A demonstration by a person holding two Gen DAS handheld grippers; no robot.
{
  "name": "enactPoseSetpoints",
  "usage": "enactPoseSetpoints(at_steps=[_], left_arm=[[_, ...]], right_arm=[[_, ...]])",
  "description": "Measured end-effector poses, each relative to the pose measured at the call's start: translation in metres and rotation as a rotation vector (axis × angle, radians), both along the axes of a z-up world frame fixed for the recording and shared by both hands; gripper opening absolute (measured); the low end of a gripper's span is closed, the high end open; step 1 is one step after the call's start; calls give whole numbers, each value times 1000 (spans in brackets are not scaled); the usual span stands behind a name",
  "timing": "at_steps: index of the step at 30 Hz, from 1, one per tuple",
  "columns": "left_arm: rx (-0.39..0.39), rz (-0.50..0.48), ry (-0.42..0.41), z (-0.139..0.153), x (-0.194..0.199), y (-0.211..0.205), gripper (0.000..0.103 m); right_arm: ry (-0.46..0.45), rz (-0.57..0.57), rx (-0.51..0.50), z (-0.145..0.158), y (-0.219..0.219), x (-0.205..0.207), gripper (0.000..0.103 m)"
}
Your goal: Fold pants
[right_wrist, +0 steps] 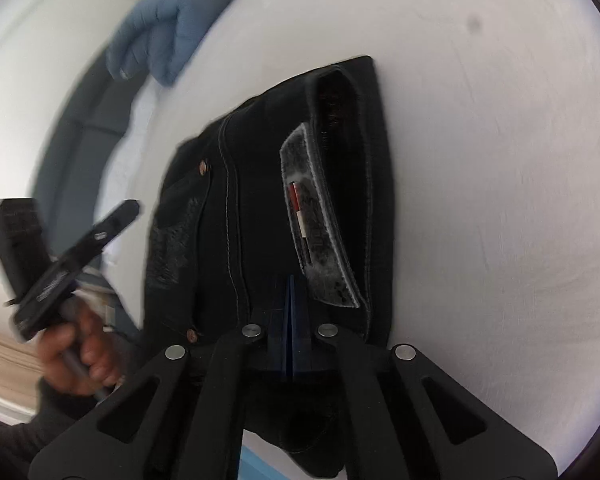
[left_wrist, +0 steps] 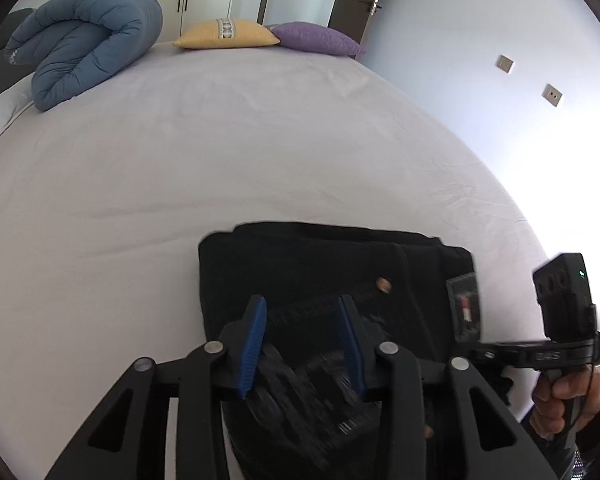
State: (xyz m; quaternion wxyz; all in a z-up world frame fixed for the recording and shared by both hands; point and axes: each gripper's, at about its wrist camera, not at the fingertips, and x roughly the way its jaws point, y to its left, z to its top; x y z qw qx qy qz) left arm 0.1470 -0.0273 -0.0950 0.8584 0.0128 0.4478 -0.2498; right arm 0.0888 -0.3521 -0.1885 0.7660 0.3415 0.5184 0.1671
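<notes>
Black jeans [left_wrist: 320, 264] lie folded into a compact rectangle on the white bed sheet [left_wrist: 220, 140], close to its near edge. Their leather label patch [left_wrist: 466, 304] faces up on the right side. My left gripper [left_wrist: 302, 302] hovers over the near left part of the jeans, its blue pads [left_wrist: 256, 340] apart and pressing on nothing. In the right wrist view the jeans [right_wrist: 260, 200] and patch [right_wrist: 320, 232] lie just ahead of my right gripper [right_wrist: 291, 286], whose pads are shut together with no cloth seen between them.
A rolled blue duvet [left_wrist: 88, 40] lies at the far left of the bed, and a yellow pillow [left_wrist: 228, 34] and a purple pillow [left_wrist: 316, 38] at its far end. A pale wall with sockets [left_wrist: 552, 95] runs along the right. A hand [left_wrist: 564, 400] grips the right handle.
</notes>
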Motion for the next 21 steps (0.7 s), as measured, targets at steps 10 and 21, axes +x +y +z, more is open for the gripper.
enactPoseSetpoints(at_steps=[10, 21], left_arm=[[103, -51, -11, -38, -12, 1, 29], [242, -43, -202, -45, -148, 0, 26]], right_arm=[[-22, -6, -13, -6, 1, -2, 0], [-57, -32, -46, -1, 8, -12, 0]])
